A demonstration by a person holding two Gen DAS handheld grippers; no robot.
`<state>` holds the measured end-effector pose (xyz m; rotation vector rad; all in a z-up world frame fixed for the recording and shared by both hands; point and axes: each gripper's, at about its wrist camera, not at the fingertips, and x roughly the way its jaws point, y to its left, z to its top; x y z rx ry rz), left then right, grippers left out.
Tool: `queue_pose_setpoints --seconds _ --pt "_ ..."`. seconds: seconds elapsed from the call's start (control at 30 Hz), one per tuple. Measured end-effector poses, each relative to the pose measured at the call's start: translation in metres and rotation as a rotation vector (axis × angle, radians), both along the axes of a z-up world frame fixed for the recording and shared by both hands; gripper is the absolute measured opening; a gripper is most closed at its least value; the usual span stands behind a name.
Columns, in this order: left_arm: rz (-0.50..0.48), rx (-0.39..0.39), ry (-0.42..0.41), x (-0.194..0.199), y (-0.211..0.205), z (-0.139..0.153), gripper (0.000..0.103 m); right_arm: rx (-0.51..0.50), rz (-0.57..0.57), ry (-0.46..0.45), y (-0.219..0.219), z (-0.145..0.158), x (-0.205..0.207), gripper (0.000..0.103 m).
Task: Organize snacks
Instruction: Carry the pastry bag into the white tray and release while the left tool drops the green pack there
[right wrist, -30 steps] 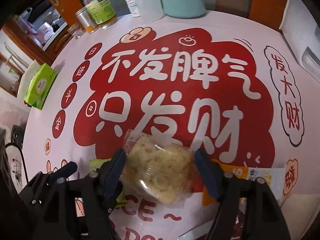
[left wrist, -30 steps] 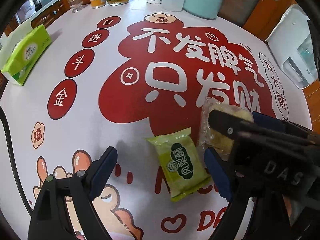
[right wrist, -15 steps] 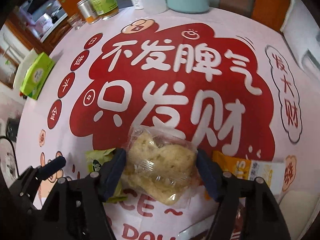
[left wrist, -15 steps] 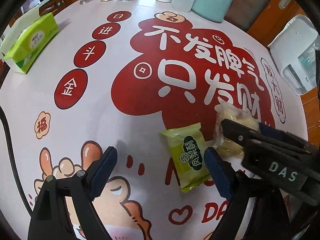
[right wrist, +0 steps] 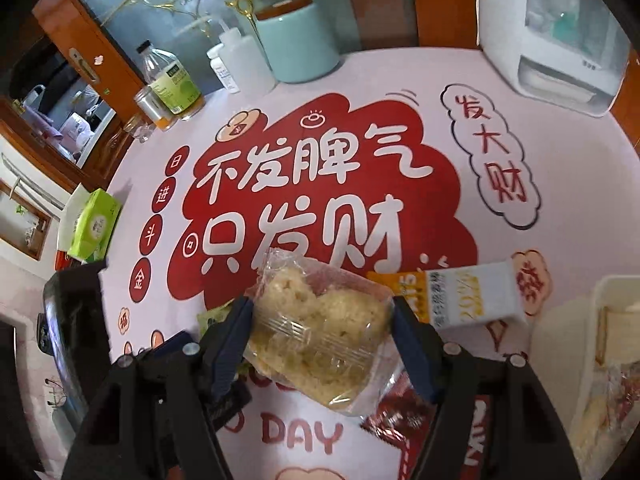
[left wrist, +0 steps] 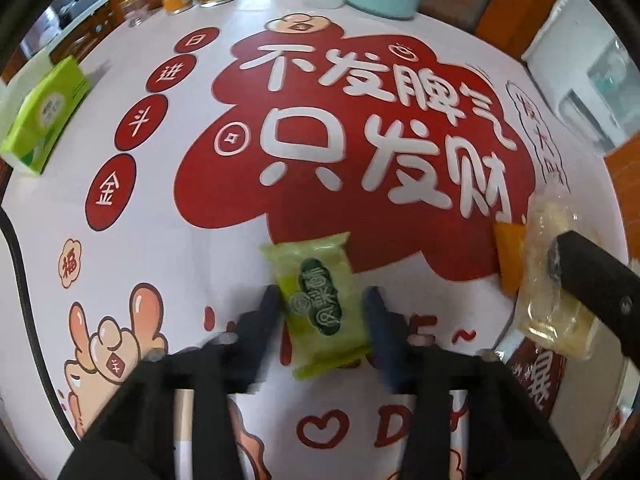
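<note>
On glossy tablecloth [left wrist: 168,208], flat green packet [left wrist: 320,304], crinkly clear pouch [right wrist: 316,332]

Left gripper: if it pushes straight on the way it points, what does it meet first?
The green snack packet, already lying between the left gripper fingers as they close; whether the pads press it is blurred. Under it is the printed tablecloth.

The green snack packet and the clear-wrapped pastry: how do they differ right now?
The green snack packet lies flat on the table between the left gripper; the clear-wrapped pastry is lifted in the right gripper. The packet's wrapper is green and printed, the pastry's transparent. Both are single wrapped snacks.
</note>
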<state>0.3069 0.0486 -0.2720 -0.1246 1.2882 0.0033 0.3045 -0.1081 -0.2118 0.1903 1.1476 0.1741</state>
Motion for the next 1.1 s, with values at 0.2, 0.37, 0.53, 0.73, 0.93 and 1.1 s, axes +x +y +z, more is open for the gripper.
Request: queue_pose_setpoints --seconds 0.2,0.37,0.53,0.73,0.93,1.1 --pt "-0.036 -0.014 0.002 -0.028 0.001 0.011 0.037 -0.009 0.024 -0.023 0.000 0.013 -0.029 0.069" --pt "-0.140 -0.001 -0.050 -0.082 -0.003 0.046 0.037 0.015 0.051 -0.039 -0.003 0.026 -0.069 0.069" --pt "-0.247 0.028 -0.084 -0.143 -0.015 0.084 0.037 0.034 0.095 -0.036 -0.012 0.041 -0.120 0.069" --pt "-0.357 -0.002 -0.122 -0.188 -0.059 0.123 0.037 0.029 0.072 -0.086 -0.040 0.073 -0.175 0.069" --pt "-0.497 -0.026 -0.231 -0.202 -0.131 0.163 0.037 0.004 -0.032 -0.150 -0.089 0.104 -0.213 0.069" --pt "-0.574 -0.040 -0.296 -0.204 -0.187 0.185 0.037 -0.028 -0.173 -0.202 -0.147 0.122 -0.242 0.070"
